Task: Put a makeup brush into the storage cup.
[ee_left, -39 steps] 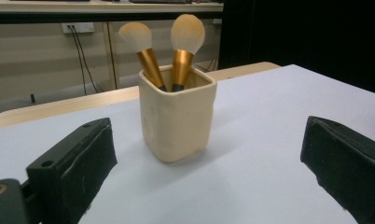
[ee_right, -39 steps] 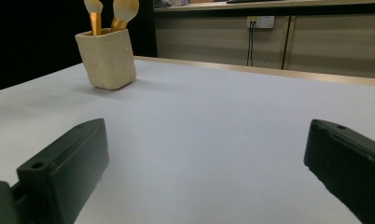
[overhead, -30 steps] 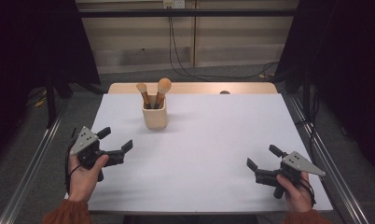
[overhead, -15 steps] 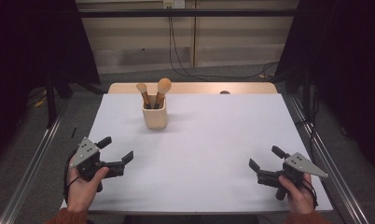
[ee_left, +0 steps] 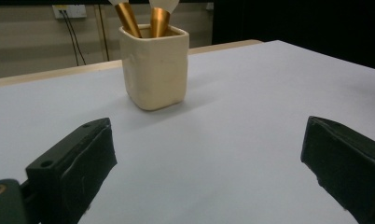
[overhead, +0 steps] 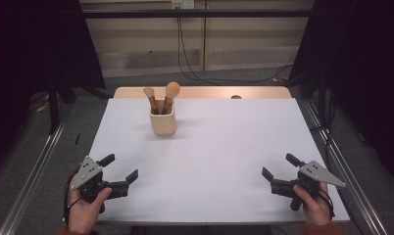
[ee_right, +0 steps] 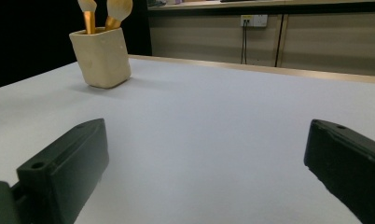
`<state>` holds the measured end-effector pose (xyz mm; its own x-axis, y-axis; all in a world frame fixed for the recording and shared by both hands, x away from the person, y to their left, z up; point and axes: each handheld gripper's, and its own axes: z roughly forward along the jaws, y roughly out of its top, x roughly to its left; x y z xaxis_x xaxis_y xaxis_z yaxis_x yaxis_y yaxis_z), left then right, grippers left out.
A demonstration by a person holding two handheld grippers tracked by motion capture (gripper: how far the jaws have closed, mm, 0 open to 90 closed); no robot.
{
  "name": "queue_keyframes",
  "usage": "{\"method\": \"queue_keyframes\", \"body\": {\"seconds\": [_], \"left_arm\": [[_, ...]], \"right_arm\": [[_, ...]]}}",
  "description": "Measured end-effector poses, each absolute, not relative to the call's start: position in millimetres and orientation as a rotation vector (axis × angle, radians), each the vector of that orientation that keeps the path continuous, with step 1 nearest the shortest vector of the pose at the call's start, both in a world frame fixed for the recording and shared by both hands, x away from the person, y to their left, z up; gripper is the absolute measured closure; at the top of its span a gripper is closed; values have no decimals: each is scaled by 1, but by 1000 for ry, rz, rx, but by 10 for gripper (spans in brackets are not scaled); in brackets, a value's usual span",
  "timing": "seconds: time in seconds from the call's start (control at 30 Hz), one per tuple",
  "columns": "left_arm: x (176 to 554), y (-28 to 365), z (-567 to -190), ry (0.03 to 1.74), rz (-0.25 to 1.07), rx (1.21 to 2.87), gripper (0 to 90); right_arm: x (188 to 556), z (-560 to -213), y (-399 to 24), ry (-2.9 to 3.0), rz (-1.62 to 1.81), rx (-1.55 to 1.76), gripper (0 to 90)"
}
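Nearest the person, at about 7 o'clock on the white table (overhead: 219, 156), the left gripper (overhead: 119, 167) sits low over the near-left corner, held in the left hand (overhead: 85, 208). Its jaws stand wide apart with nothing between them; the left gripper view (ee_left: 206, 154) confirms bare table surface in the gap. Against the frame a second ago, this gripper has drawn back toward the near edge and slightly leftward; half a second ago it was already most of the way there.

At about 5 o'clock, the right gripper (overhead: 278, 169) is held in the right hand (overhead: 313, 205) by the near-right corner. Its jaws are likewise spread, holding nothing, as the right gripper view (ee_right: 206, 154) shows. It has also eased back toward the near edge, by less than the left one.

Farther off, at roughly 11 o'clock from table centre, the cream square brush holder (overhead: 162, 123) stands upright, well apart from both grippers. Its position is unchanged across the frames. Two makeup brushes (overhead: 164, 97) stand in it, bristle heads up, leaning apart; their gold ferrules (ee_left: 141, 18) show at the rim.

Beyond the white surface, a strip of wooden table edge (overhead: 263, 92) runs along the far side at 12 o'clock, with dark cables (overhead: 185, 54) hanging down the wall behind.
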<state>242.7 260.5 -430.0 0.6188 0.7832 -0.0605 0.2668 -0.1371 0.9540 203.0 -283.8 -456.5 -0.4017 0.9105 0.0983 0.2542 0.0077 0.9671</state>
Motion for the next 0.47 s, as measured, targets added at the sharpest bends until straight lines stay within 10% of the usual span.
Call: {"method": "queue_keyframes", "body": {"seconds": [0.47], "left_arm": [[242, 265, -434, 891, 560, 1688, 27]], "right_arm": [[204, -457, -285, 1714, 1424, 1197, 0]]}}
